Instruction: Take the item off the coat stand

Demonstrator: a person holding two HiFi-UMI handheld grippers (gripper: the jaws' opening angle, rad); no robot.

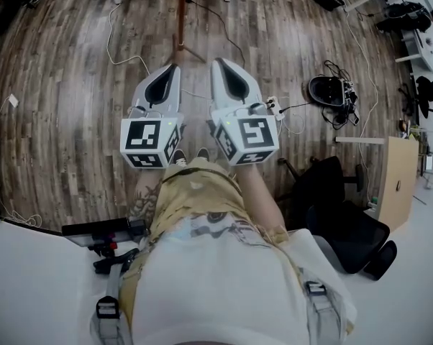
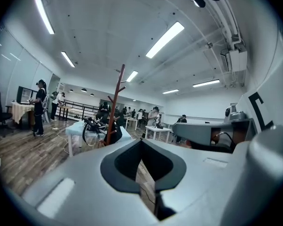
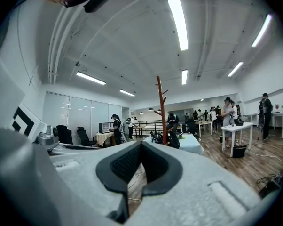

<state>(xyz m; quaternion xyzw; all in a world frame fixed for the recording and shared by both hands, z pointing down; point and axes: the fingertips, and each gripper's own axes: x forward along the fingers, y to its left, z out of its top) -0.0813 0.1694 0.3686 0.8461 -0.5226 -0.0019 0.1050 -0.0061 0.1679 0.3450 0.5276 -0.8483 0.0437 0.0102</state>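
I held both tools side by side over the wood floor, tips forward. My left gripper had its jaws clenched with nothing between them, and my right gripper was clamped just as tight and just as empty. The stand rose straight ahead of me, out in the middle of the floor, a reddish-brown pole with short pegs near the top. The item, dark and bag-like, hung low against the pole, well apart from both grippers. Just behind the stand stood a pale blue table. White cables trailed across the planks to my left. To my right lay a power strip and, further out, a black headset in a tangle of wires. A black chair sat close by my right side, next to a wooden cabinet. Long light strips ran across the white ceiling, and people stood at desks along the far walls.
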